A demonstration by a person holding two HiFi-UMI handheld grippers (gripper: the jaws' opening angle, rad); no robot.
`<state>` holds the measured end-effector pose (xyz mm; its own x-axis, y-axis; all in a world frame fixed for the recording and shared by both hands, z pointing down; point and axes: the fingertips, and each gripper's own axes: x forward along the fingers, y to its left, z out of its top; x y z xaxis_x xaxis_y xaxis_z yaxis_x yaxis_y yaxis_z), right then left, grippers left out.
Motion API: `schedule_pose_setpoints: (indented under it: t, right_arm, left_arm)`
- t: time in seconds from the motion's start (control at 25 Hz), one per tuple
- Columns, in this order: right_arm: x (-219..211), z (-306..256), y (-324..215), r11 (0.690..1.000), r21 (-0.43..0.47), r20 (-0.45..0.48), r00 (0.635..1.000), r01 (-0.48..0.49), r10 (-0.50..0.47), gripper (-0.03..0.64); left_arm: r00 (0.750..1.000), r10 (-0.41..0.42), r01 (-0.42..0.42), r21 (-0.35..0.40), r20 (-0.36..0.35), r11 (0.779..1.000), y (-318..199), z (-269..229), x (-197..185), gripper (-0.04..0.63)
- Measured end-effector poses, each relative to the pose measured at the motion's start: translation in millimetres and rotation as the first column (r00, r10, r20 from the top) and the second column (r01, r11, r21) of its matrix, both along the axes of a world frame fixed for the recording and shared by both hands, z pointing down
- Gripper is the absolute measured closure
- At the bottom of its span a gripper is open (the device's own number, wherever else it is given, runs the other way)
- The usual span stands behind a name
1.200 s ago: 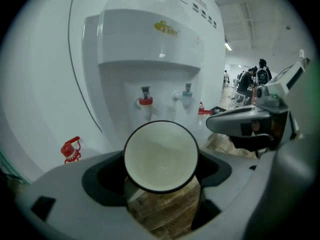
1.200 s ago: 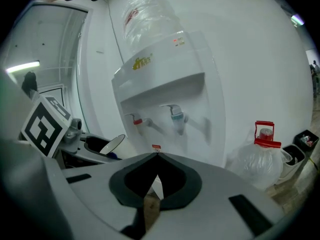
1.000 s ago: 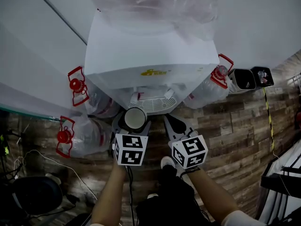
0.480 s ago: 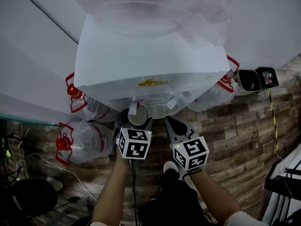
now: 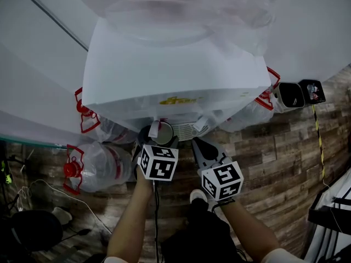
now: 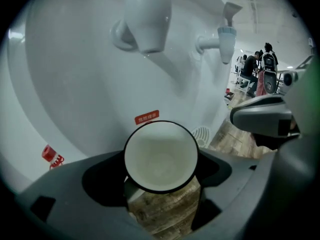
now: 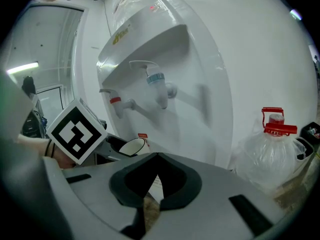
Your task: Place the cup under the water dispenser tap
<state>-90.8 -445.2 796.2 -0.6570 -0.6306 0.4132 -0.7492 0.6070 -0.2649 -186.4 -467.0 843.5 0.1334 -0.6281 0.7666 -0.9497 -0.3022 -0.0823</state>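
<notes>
A white paper cup (image 6: 161, 151) stands upright between the jaws of my left gripper (image 6: 161, 160), which is shut on it. Its mouth is empty. A white tap (image 6: 145, 19) of the water dispenser (image 5: 175, 64) hangs directly above the cup, and a blue-topped tap (image 6: 226, 36) is further right. In the head view the cup (image 5: 164, 132) is tucked under the dispenser's front overhang, with the left gripper (image 5: 156, 140) behind it. My right gripper (image 5: 197, 145) hovers beside it, shut and holding nothing. From the right gripper (image 7: 157, 155) I see the cup (image 7: 132, 146) below the red-topped tap (image 7: 116, 102).
Large water jugs with red handles lie on the wooden floor left (image 5: 96, 163) and right (image 5: 249, 111) of the dispenser. A round drip grille (image 5: 189, 129) sits below the taps. Two small boxes (image 5: 299, 92) stand at the right wall. Cables trail at lower left. People stand far off (image 6: 257, 66).
My left gripper has carried the cup forward, from in front of the dispenser to beneath its overhang and tap. The right gripper has barely moved.
</notes>
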Motion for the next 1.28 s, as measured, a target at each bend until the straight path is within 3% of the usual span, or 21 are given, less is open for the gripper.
schedule_pose_setpoints:
  t: [0.32,0.88,1.28]
  right_arm:
    - [7.5,8.4,1.3,1.0,-0.009,-0.015,1.0,-0.005,0.005,0.597]
    - [7.5,8.2,12.9,1.0,-0.013,-0.009,1.0,-0.003,0.003,0.597]
    - [18.8,2.4,22.4,0.999,-0.028,-0.018,1.0,-0.022,0.021,0.597]
  left_arm:
    - [1.0,0.016,-0.016,-0.004,0.019,1.0,-2.4,5.2,0.9,0.152]
    - [0.997,0.003,-0.009,0.086,0.074,0.996,-1.4,0.6,0.2,0.15]
    - [0.999,0.011,-0.015,0.144,0.033,0.989,4.3,-17.1,7.1,0.15]
